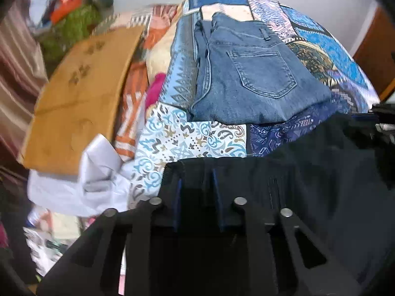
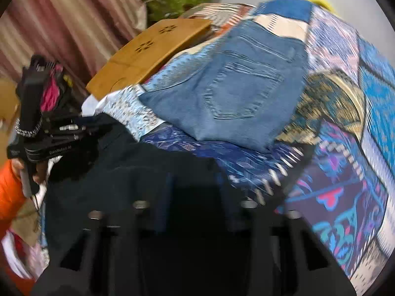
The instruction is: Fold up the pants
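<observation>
Dark navy pants (image 1: pixel 321 172) lie bunched at the near edge of a patchwork quilt (image 1: pixel 192 138). My left gripper (image 1: pixel 197 175) is shut on their upper hem, with dark cloth between the blue-edged pads. In the right wrist view the same dark pants (image 2: pixel 118 162) spread across the lower left, and my right gripper (image 2: pixel 195 180) is shut with the dark cloth gathered over its tips. The left gripper (image 2: pixel 91 133) also shows there at the left, its tips buried in the cloth. Folded blue jeans (image 1: pixel 256 74) (image 2: pixel 237 86) rest on the quilt beyond both grippers, back pocket up.
A wooden board (image 1: pixel 81 93) (image 2: pixel 148 49) lies left of the jeans, with white cloth (image 1: pixel 98 177) below it. A green bag (image 1: pixel 74 24) and clutter sit at the back left by a striped curtain (image 2: pixel 61 19). An orange sleeve (image 2: pixel 9 192) holds the left gripper.
</observation>
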Motion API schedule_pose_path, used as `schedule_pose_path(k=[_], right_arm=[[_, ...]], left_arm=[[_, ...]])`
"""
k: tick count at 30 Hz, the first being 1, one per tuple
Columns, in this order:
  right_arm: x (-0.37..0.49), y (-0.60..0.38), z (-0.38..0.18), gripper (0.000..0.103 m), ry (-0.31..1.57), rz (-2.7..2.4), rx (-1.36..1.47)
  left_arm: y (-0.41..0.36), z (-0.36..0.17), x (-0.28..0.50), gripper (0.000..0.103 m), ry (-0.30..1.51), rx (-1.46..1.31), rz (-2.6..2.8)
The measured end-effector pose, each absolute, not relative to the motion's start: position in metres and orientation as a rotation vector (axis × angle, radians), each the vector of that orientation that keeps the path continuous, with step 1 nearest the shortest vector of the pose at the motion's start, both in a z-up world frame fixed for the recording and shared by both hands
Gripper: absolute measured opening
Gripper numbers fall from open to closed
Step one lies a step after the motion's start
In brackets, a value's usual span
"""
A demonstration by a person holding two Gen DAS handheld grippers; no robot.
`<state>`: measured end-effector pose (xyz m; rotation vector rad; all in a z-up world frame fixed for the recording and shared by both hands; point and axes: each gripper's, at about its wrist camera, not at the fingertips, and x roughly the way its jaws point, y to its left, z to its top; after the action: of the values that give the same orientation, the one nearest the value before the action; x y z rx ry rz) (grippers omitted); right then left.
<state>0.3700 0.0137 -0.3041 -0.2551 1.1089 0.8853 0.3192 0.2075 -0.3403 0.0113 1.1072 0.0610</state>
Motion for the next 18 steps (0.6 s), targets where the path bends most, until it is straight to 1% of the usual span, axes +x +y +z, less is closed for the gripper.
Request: schedule_pose_path(k=[2,6,10,12,14,16,18], right_arm=[[0.365,0.019,-0.303,0.006,1.074,0.877,-0.317],[0.373,0.025,-0.3,0.005,1.016,0.842,-0.355],[0.391,0.035,-0.304,0.006,1.036,0.792,-0.351],[0.391,0.038,-0.302,0.011,1.043,0.77,-0.363],[0.385,0.031,-0.291,0.016,1.048,0.751,-0.353],[0.374,0.019,-0.277,0.019,1.01,0.735,-0.354],[0.355,0.0,-0.256,0.028,0.968,0.739,-0.341]], left_arm=[[0.204,-0.337,0.316,0.017,1.082,0.079,0.096],[0.216,-0.331,0.324,0.017,1.037,0.134,0.18],[0.228,-0.334,0.343,0.018,1.073,0.109,0.181],[0.23,-0.331,0.347,0.028,1.103,0.113,0.171],[0.237,-0.317,0.341,0.032,1.084,0.094,0.174],[0.24,-0.302,0.328,0.038,1.049,0.08,0.179],[0.247,-0.287,0.31,0.053,1.024,0.041,0.17]])
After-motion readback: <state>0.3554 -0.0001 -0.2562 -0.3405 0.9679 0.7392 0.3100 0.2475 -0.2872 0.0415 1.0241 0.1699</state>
